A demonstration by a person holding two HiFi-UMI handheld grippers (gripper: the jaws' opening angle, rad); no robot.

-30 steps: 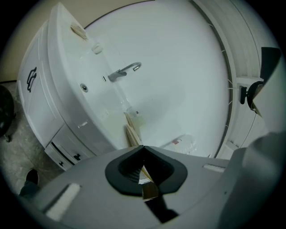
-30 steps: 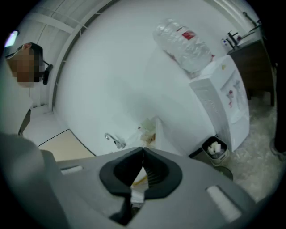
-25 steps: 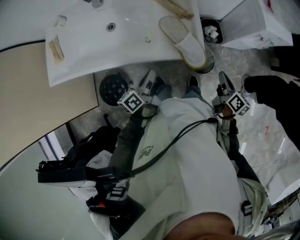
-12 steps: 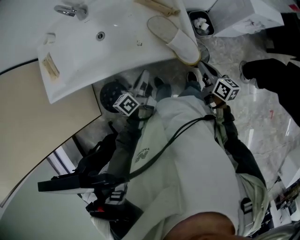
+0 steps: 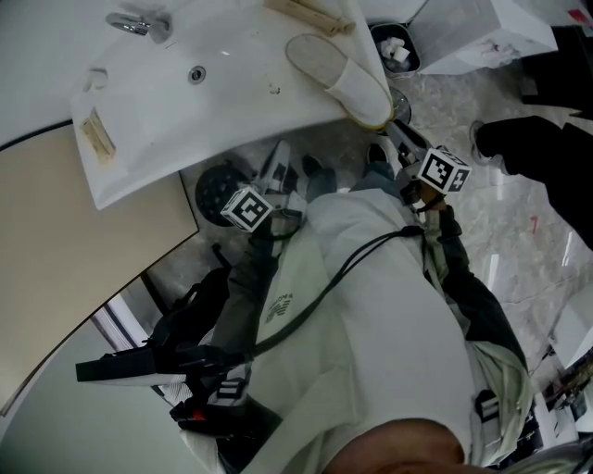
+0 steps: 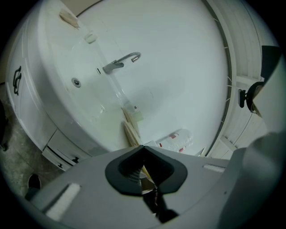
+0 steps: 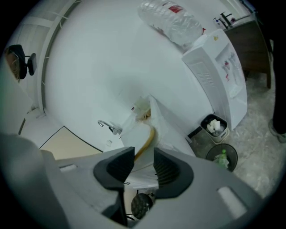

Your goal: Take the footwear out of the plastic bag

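A white slipper [image 5: 340,79] with a tan sole rim lies on the white counter's [image 5: 232,102] front edge, and thin clear plastic [image 5: 369,23] stands up just behind it. My right gripper [image 5: 397,136] points at the slipper's near end from below. Its jaws are opening. In the right gripper view the slipper [image 7: 144,136] shows through the gap, and the pads [image 7: 166,169] do not press on it. My left gripper [image 5: 279,159] hangs below the counter edge, shut and empty. Its tips [image 6: 144,166] aim up at the basin.
A faucet [image 5: 139,22] and drain [image 5: 195,74] sit in the basin. On the floor are a small bin of tissues [image 5: 396,48], a round wire bin [image 7: 222,156] and a dark round object [image 5: 220,188]. Another person's dark leg [image 5: 537,153] stands to the right.
My right gripper has moved up and to the left, from beside my knee to just under the slipper's end. The left gripper has stayed under the counter edge.
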